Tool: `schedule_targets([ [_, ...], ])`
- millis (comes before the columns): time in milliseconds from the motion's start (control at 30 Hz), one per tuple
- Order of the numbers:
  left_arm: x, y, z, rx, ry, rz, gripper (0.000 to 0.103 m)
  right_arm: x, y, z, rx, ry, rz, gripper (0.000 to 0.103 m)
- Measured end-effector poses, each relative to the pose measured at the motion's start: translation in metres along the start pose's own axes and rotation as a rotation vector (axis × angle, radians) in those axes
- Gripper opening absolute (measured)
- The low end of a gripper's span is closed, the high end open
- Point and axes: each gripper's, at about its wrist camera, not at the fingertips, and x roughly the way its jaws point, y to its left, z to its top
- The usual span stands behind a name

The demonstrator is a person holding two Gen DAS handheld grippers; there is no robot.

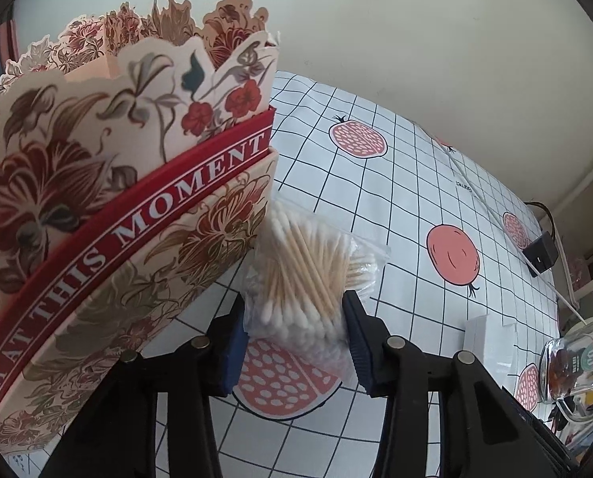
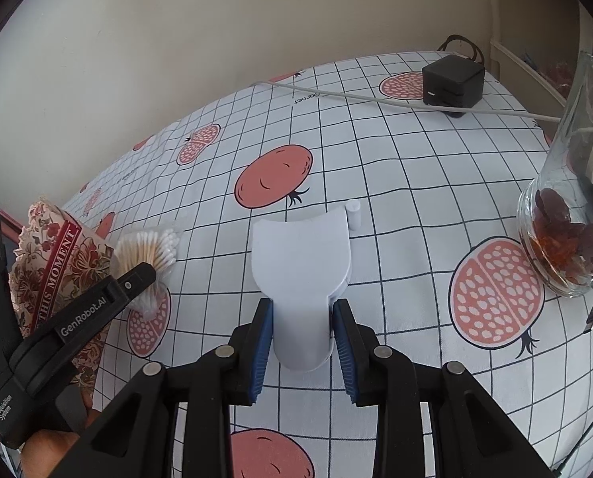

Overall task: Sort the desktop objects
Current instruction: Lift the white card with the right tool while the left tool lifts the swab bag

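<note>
Clear plastic wraps the bag of cotton swabs (image 1: 300, 279), which lies on the pomegranate-print tablecloth (image 1: 396, 207) just beside the floral box (image 1: 129, 207); the left gripper (image 1: 294, 342) has its pads pressing the bag's sides. Beside it, the right gripper (image 2: 302, 342) clamps narrowly on a white holder (image 2: 302, 275) resting on the cloth.
</note>
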Motion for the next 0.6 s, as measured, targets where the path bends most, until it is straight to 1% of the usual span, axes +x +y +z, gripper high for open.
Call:
schedule_targets([
  [133,-0.004,-0.001,-0.006,-0.007,0.031,-0.002,0.046,0.0,0.001,0.0,0.002,0.0,-0.004,0.033],
  [267,-0.008,0.003,-0.006,-0.044,0.073,-0.035,0.043,-0.002,-0.004,-0.001,0.051,0.0,0.009,0.033],
  [433,-0.018,0.008,-0.008,-0.075,0.095,-0.063,0.042,-0.011,-0.011,0.001,0.099,-0.013,0.027,0.032],
  [600,-0.028,0.011,-0.006,-0.106,0.097,-0.086,0.042,-0.02,-0.018,0.002,0.147,-0.023,0.049,0.032],
])
